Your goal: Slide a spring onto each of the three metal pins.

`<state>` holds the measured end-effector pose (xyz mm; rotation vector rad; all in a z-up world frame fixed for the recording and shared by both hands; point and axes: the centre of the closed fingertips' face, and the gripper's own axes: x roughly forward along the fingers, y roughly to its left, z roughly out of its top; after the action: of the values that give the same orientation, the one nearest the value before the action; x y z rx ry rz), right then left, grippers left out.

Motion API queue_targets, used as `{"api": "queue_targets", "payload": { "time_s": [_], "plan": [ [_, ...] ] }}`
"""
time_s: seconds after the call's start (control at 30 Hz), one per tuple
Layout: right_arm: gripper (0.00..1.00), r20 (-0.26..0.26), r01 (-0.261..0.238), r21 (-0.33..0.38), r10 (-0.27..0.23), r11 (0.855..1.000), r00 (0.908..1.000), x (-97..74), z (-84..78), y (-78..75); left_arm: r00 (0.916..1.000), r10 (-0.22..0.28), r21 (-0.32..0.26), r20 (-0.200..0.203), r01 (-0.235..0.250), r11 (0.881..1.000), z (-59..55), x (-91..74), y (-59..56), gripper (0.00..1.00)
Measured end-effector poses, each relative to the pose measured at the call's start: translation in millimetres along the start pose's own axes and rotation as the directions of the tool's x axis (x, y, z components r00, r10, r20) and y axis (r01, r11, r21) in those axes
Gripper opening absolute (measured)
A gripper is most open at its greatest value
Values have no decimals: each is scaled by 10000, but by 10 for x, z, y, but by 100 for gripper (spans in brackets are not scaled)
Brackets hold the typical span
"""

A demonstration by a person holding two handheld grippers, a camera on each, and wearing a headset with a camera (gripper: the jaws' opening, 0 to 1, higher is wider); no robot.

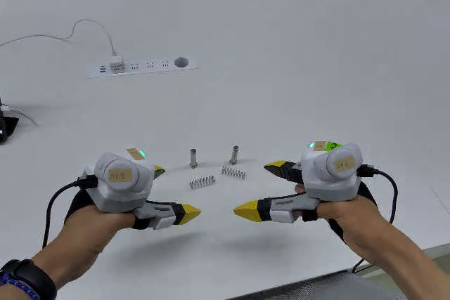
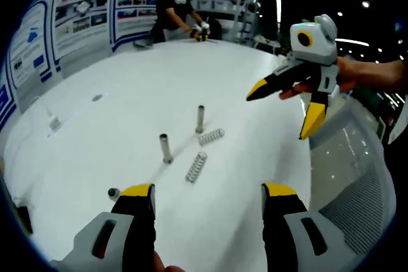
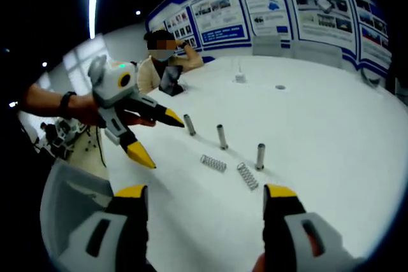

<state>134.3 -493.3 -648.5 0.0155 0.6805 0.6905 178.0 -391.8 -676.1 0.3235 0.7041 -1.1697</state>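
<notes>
Notably, right gripper view shows a third pin [image 3: 189,124] beside left gripper [image 3: 167,143].

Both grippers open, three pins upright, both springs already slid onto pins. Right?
Not quite. The two springs lie loose on the table beside the pins, on none of them; the head view shows it. The rest holds: the left gripper and the right gripper are open, and three pins stand upright.
</notes>
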Motion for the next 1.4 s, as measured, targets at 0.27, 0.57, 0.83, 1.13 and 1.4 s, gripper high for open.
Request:
{"api": "queue_targets", "payload": {
  "time_s": [0.27, 0.57, 0.83, 1.13, 1.4],
  "plan": [
    [75, -95, 15, 135, -14, 9999, 10000, -12, -66, 11, 9997, -139, -191, -194, 135, 9997, -54, 201, -5, 66],
    [75, -199, 59, 234, -54, 9997, 9998, -52, -134, -9, 9992, -258, -429, -319, 244, 9988, -84, 397, 11, 63],
    [75, -174, 101, 344, -95, 9994, 9998, -65, -154, -30, 9990, -271, -617, -358, 249, 9978, -77, 518, 46, 55],
    [75, -186, 216, 434, -208, 9988, 9996, -132, -199, -65, 9985, -219, -422, -499, 198, 9989, -133, 644, 68, 44],
    [74, -244, 257, 546, -244, 9982, 9994, -143, -254, -72, 9990, -1, 62, -439, 4, 10000, -114, 717, 126, 28]
  ]
}}
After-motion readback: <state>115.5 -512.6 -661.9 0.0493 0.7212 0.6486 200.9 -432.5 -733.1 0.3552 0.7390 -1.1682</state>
